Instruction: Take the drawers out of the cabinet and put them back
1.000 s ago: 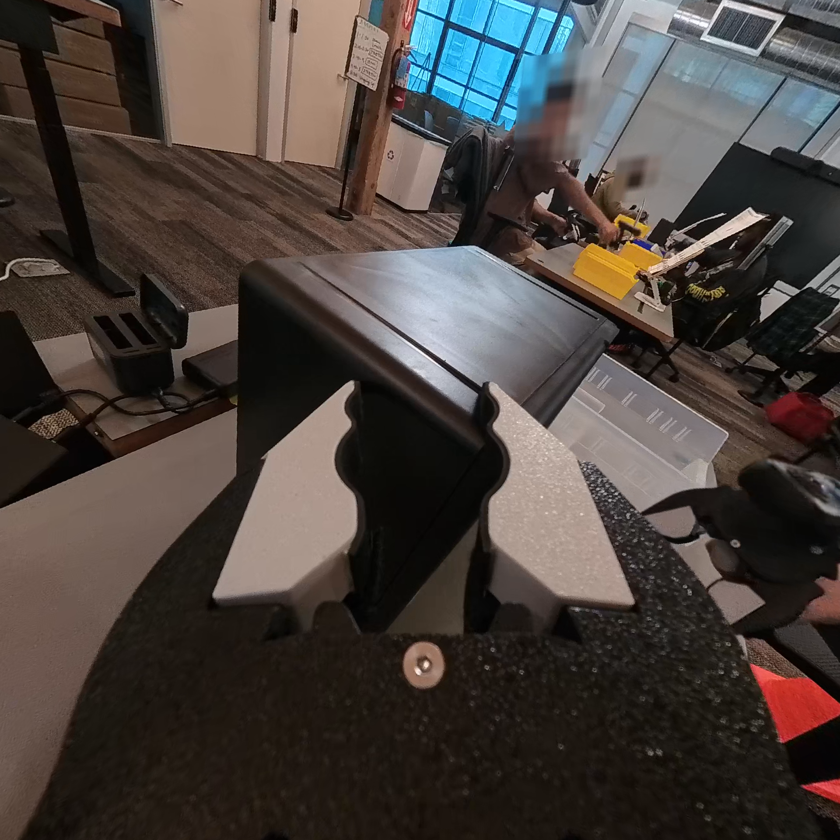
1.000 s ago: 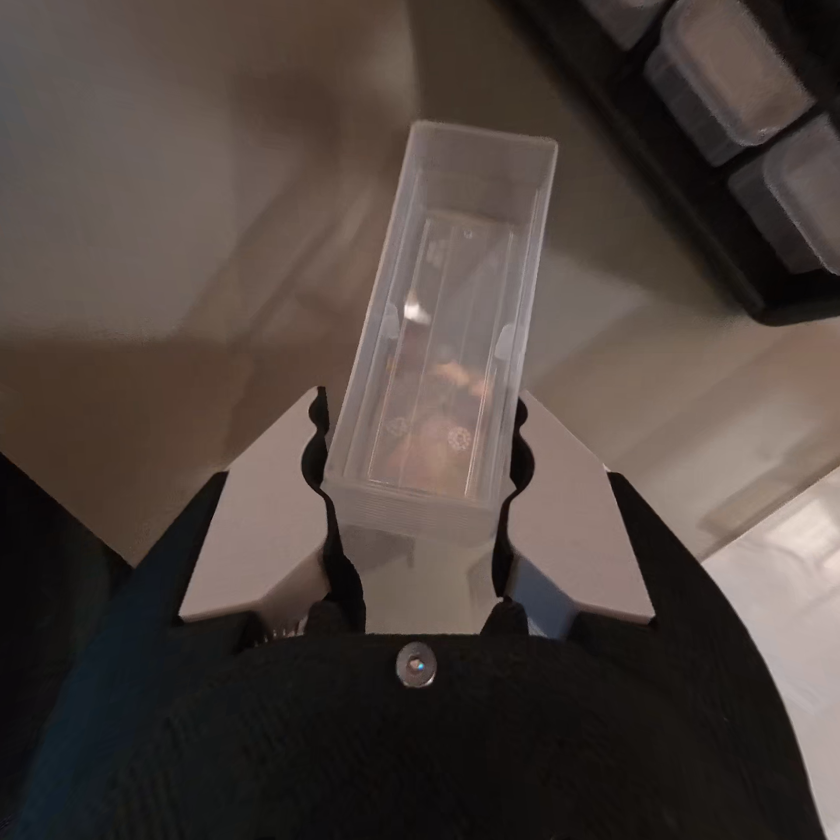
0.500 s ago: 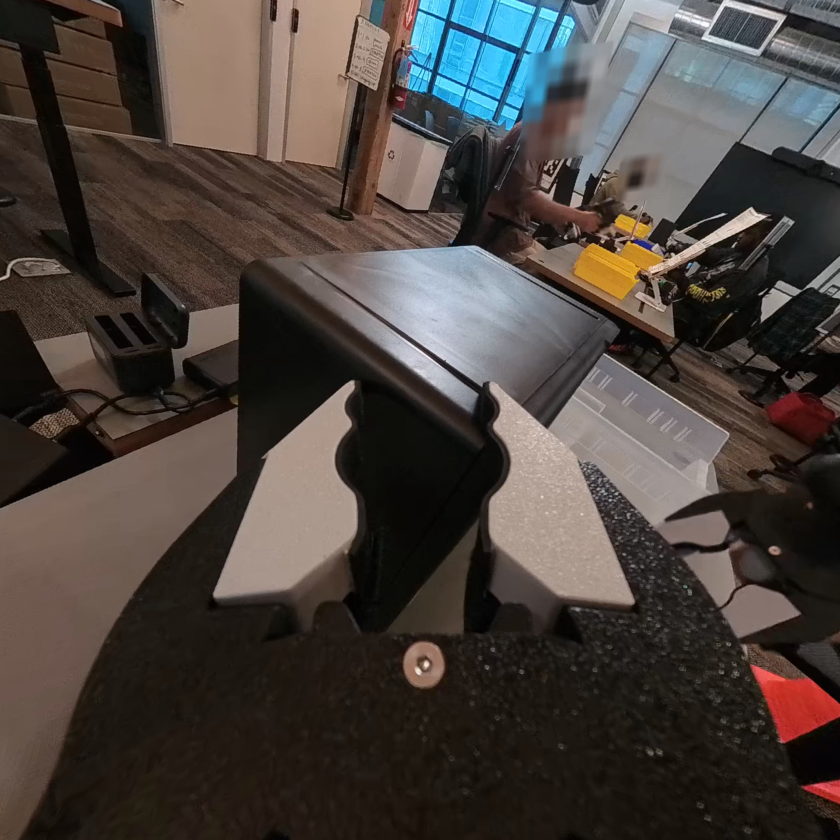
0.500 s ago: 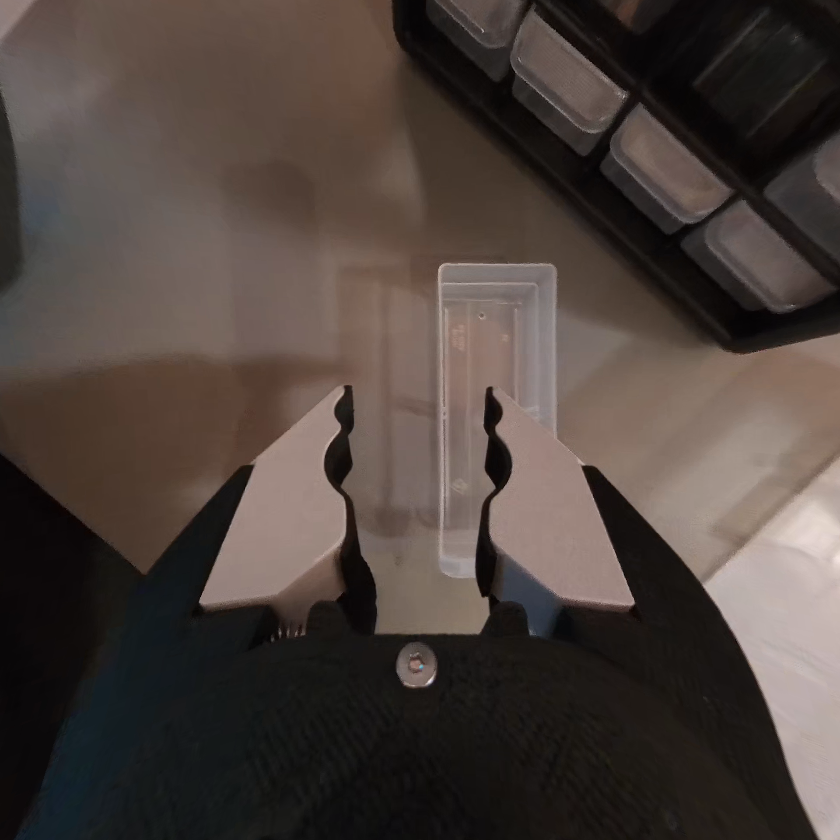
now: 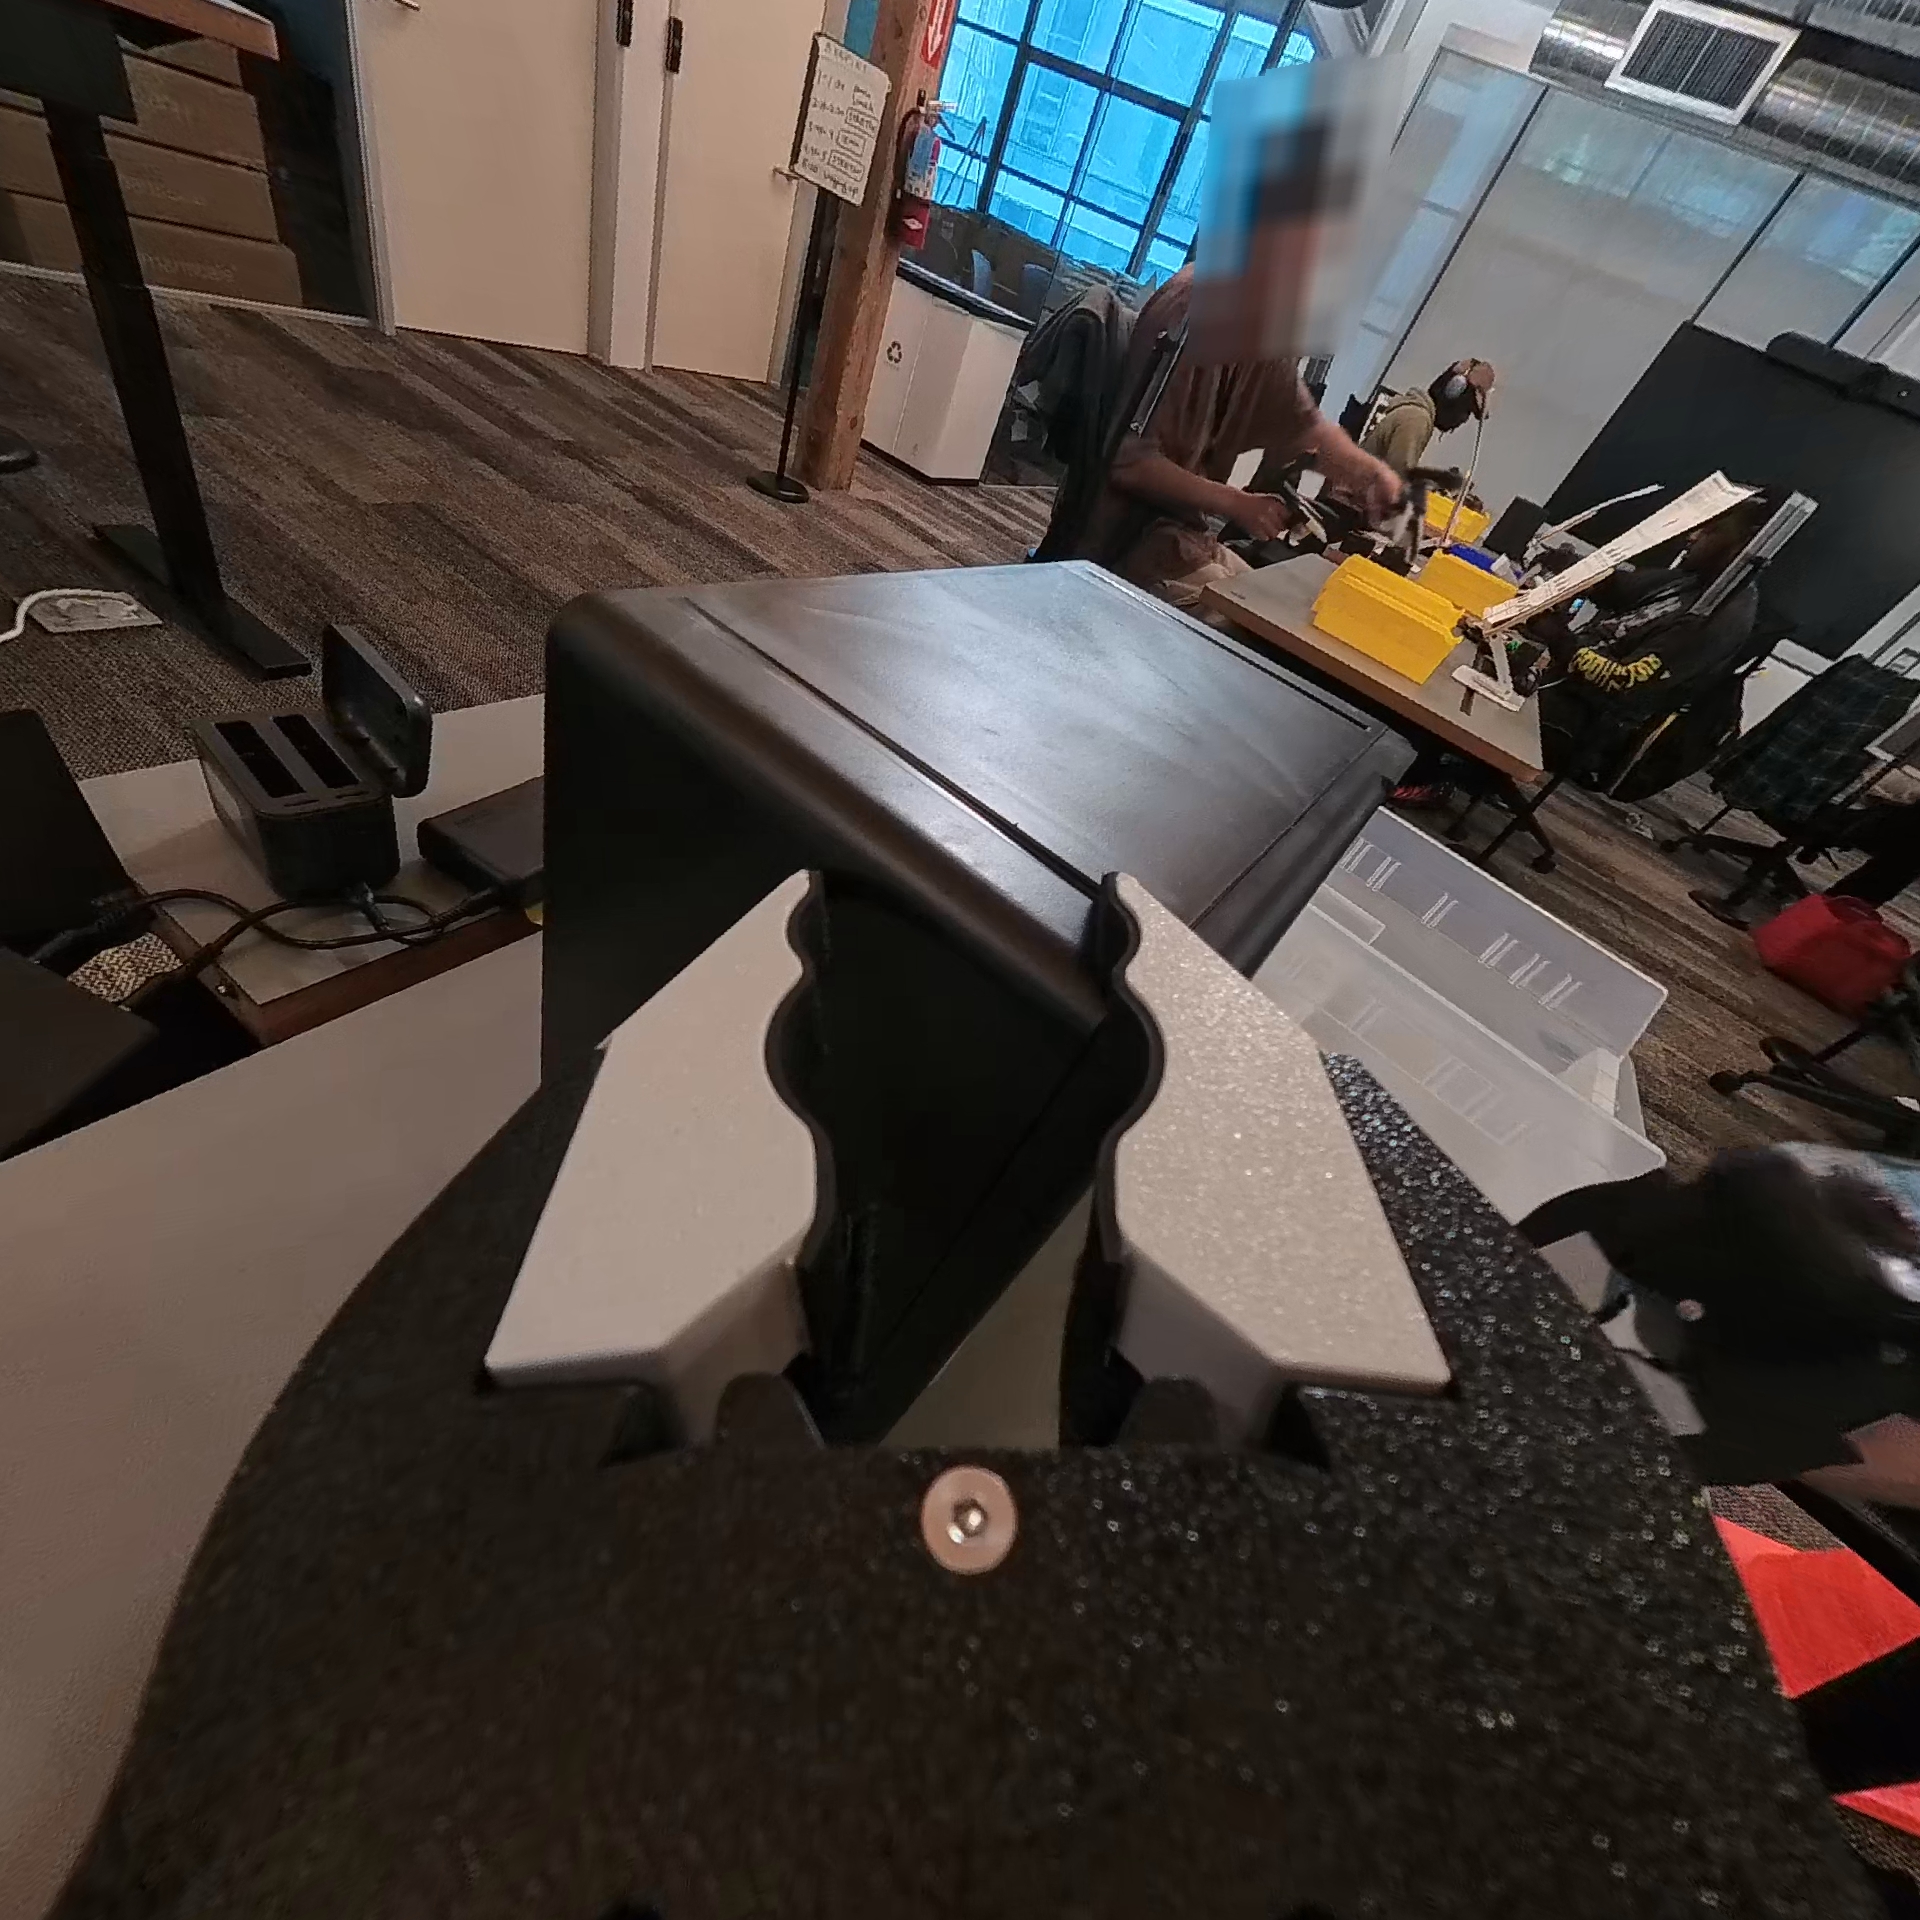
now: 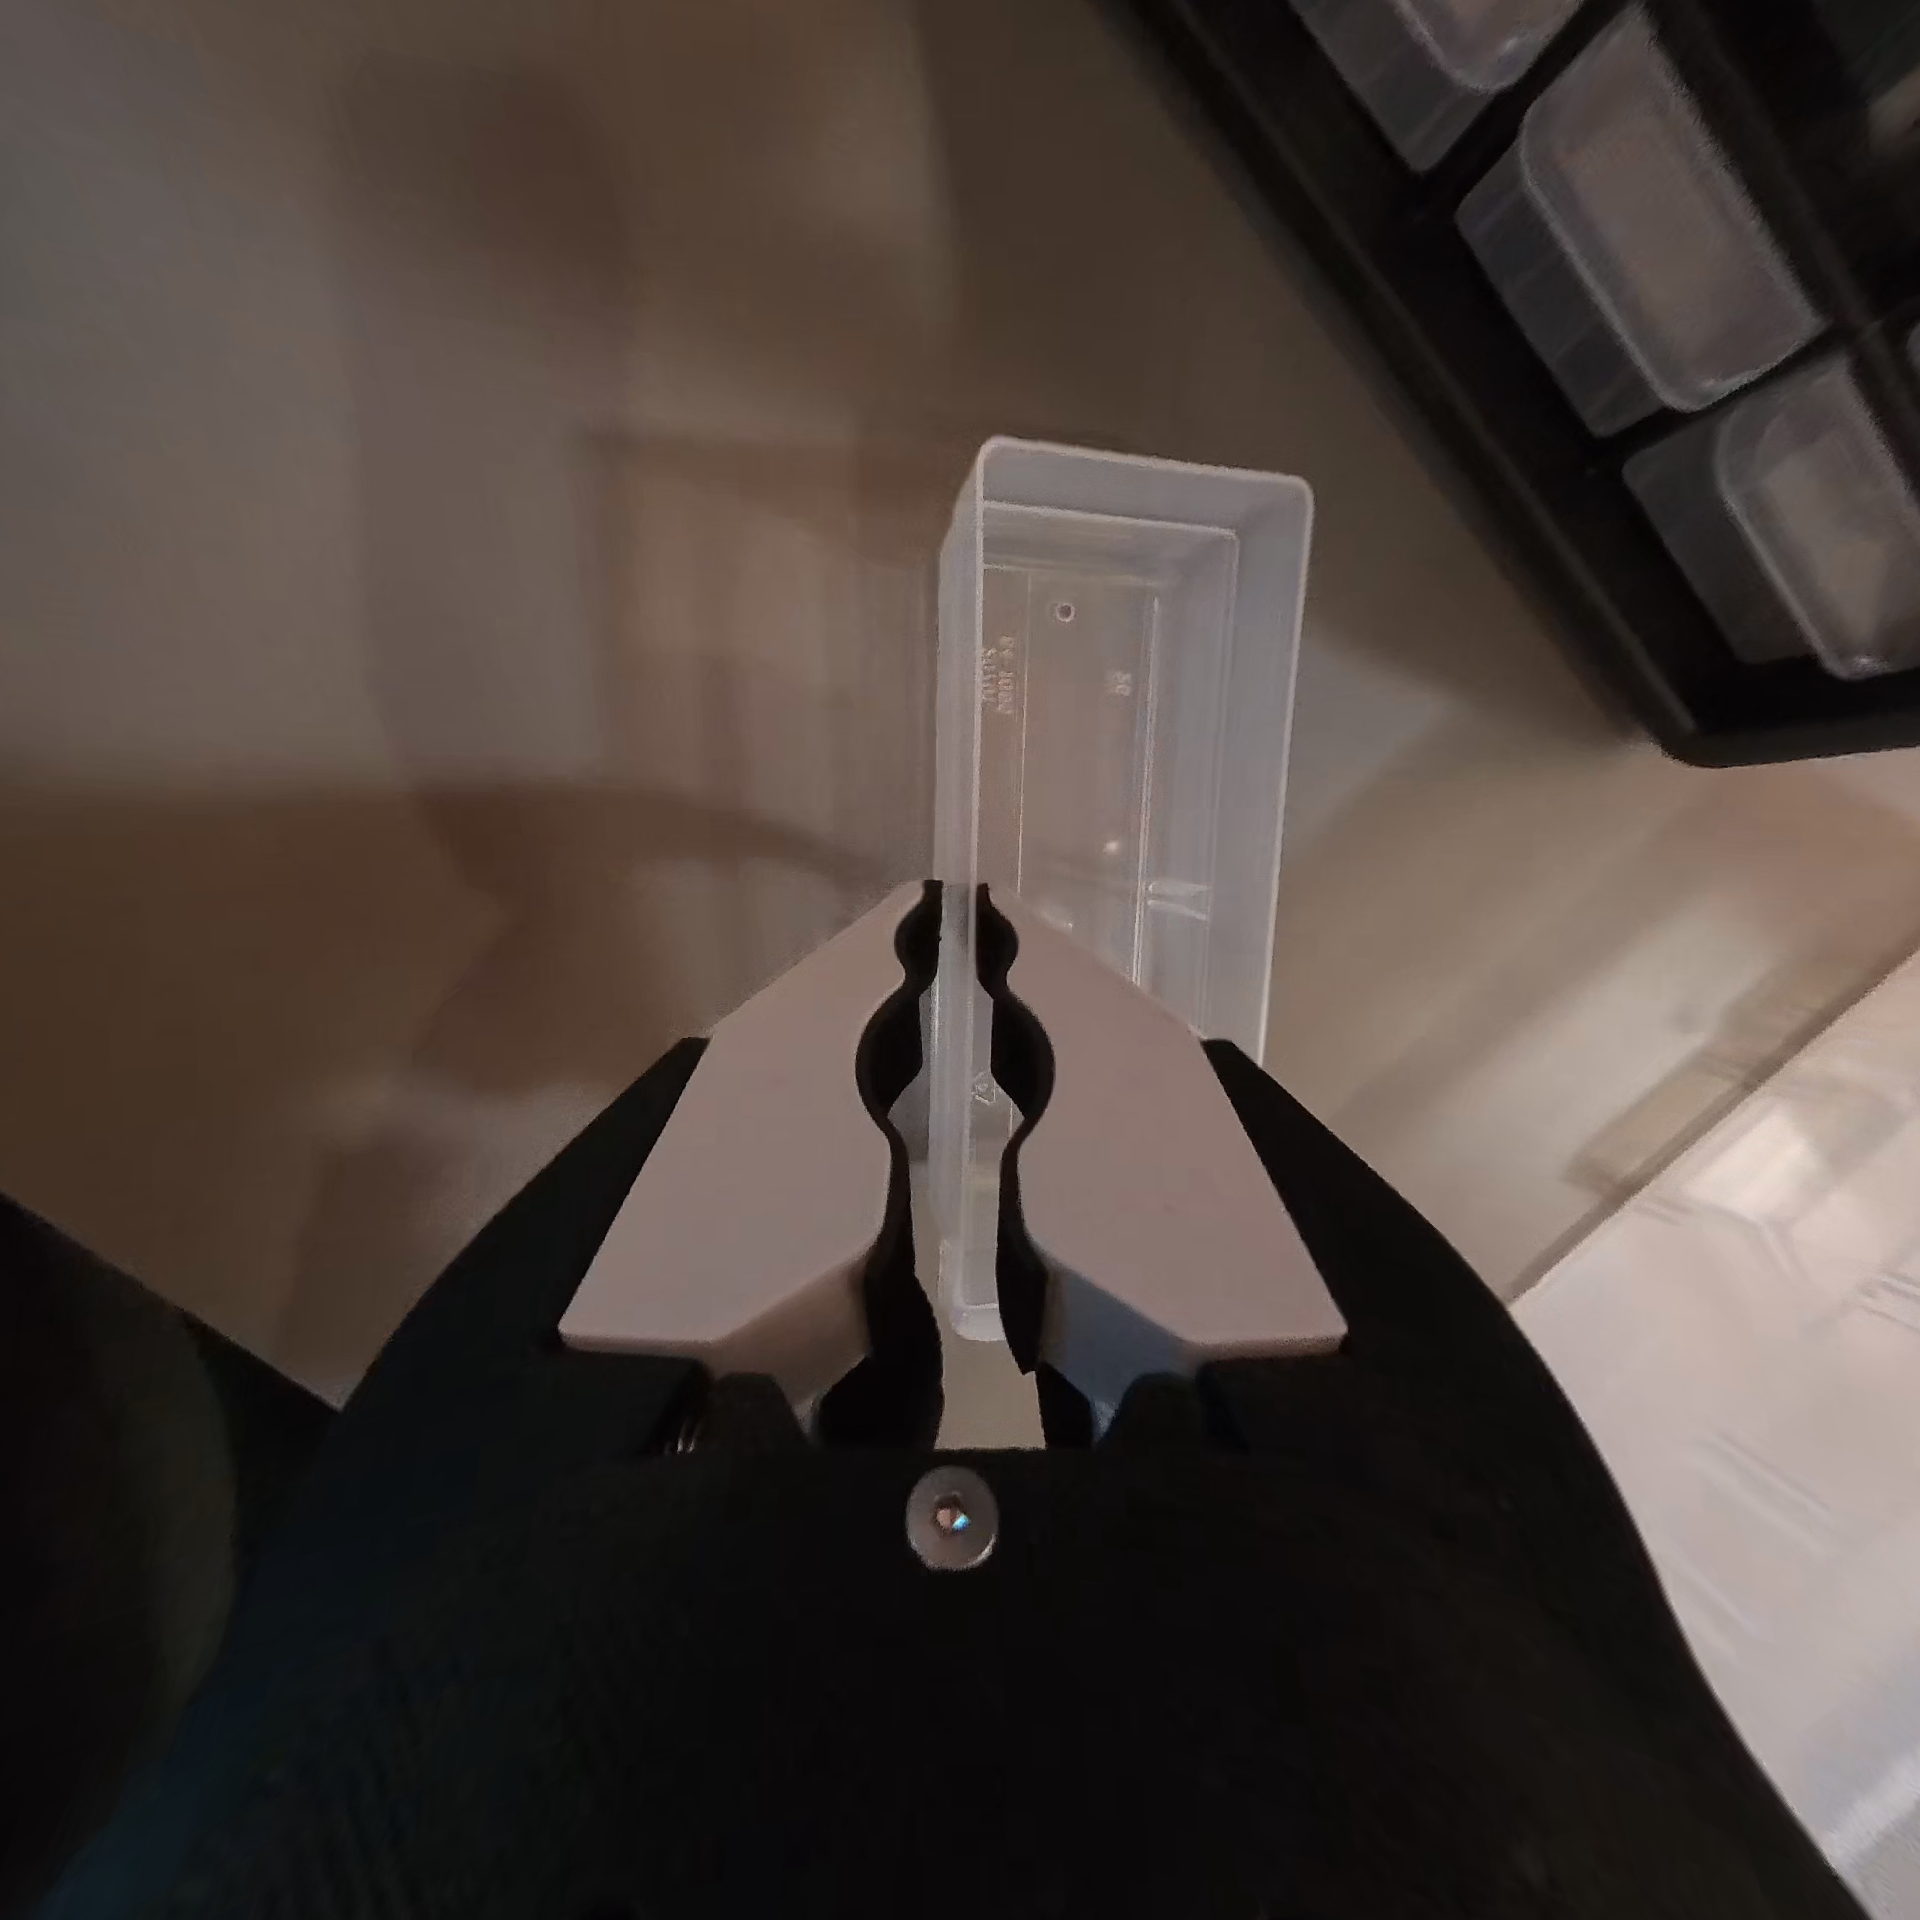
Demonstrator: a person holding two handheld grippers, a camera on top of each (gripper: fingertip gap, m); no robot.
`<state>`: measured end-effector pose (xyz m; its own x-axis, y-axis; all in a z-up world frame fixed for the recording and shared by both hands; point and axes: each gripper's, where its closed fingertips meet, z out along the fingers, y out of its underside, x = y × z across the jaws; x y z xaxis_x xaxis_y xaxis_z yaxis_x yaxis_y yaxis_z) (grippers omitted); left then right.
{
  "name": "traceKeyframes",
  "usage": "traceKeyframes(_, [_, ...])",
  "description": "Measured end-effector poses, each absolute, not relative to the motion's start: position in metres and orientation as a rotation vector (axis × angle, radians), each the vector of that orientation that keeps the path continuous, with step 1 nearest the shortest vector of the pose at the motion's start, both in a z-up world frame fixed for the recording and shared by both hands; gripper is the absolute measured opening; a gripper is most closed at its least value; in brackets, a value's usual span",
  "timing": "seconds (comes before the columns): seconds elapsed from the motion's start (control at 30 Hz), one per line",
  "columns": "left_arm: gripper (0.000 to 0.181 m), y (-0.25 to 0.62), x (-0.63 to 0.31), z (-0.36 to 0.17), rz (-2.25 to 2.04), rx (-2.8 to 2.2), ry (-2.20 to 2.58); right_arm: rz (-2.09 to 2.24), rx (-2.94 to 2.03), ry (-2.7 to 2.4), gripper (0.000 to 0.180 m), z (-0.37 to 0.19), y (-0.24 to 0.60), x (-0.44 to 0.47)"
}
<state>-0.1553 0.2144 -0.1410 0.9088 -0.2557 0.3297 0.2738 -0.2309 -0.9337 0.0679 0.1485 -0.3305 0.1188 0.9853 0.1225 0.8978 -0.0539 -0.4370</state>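
Observation:
The black cabinet (image 5: 997, 707) stands on the grey table (image 5: 208, 1247), seen from its back corner in the left wrist view. My left gripper (image 5: 961, 904) straddles its near top corner and is shut on it. In the right wrist view the cabinet's front (image 6: 1455, 343) shows at the upper right with several clear drawers (image 6: 1621, 260) in their slots. One clear empty drawer (image 6: 1195, 644) lies on the table in front of it. My right gripper (image 6: 961, 888) is shut on this drawer's left wall. The right gripper also shows in the left wrist view (image 5: 1766, 1278), at the right edge.
A clear plastic bin (image 5: 1455, 997) stands behind the cabinet on the right. A black charger case (image 5: 301, 790) and cables lie on a side table to the left. People work at a far table with yellow bins (image 5: 1382, 613). A white surface (image 6: 1714, 1455) borders the table.
My right gripper set the clear drawer down on the table, opened, shifted left and closed on the drawer's left wall. The left gripper has stayed on the cabinet.

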Motion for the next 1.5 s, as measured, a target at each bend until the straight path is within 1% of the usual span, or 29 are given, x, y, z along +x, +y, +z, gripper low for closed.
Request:
traceKeyframes(0.03, [0.05, 0.214, -0.155, -0.141, -0.491, -1.736, -0.014, 0.305, -1.969, -1.822, 0.004, -0.324, 0.149, 0.068])
traceKeyframes(0.1, [0.05, 0.214, -0.155, -0.141, -0.491, -1.735, -0.014, 0.318, -1.865, -1.818, 0.004, -0.305, 0.153, 0.07])
traceKeyframes(0.2, [0.05, 0.214, -0.155, -0.141, -0.491, -1.736, -0.015, 0.158, -1.632, -1.739, 0.004, -0.261, 0.185, 0.087])
traceKeyframes(0.33, [0.05, 0.214, -0.155, -0.141, -0.489, -1.737, -0.013, -0.13, -1.492, -1.539, 0.004, -0.194, 0.248, 0.151])
traceKeyframes(0.4, [0.05, 0.215, -0.156, -0.141, -0.49, -1.734, -0.015, -0.171, -1.527, -1.489, 0.004, -0.177, 0.273, 0.186])
traceKeyframes(0.5, [0.05, 0.214, -0.156, -0.141, -0.501, -1.727, -0.015, -0.199, -1.542, -1.633, 0.004, -0.19, 0.296, 0.22])
traceKeyframes(0.63, [0.049, 0.215, -0.156, -0.141, -0.504, -1.726, -0.017, -0.297, -1.567, -2.056, 0.004, -0.248, 0.307, 0.261])
traceKeyframes(0.73, [0.049, 0.214, -0.156, -0.141, -0.502, -1.728, -0.018, -0.182, -1.566, -2.267, 0.004, -0.285, 0.297, 0.268])
traceKeyframes(0.93, [0.049, 0.215, -0.155, -0.141, -0.48, -1.741, -0.019, -0.124, -1.584, -2.468, 0.004, -0.337, 0.299, 0.279])
traceKeyframes(1.03, [0.049, 0.215, -0.157, -0.141, -0.486, -1.734, -0.024, -0.059, -1.569, -2.469, 0.004, -0.34, 0.308, 0.277])
traceKeyframes(1.5, [0.049, 0.216, -0.157, -0.141, -0.491, -1.726, -0.028, -0.238, -1.428, -2.651, 0.004, -0.341, 0.339, 0.27])
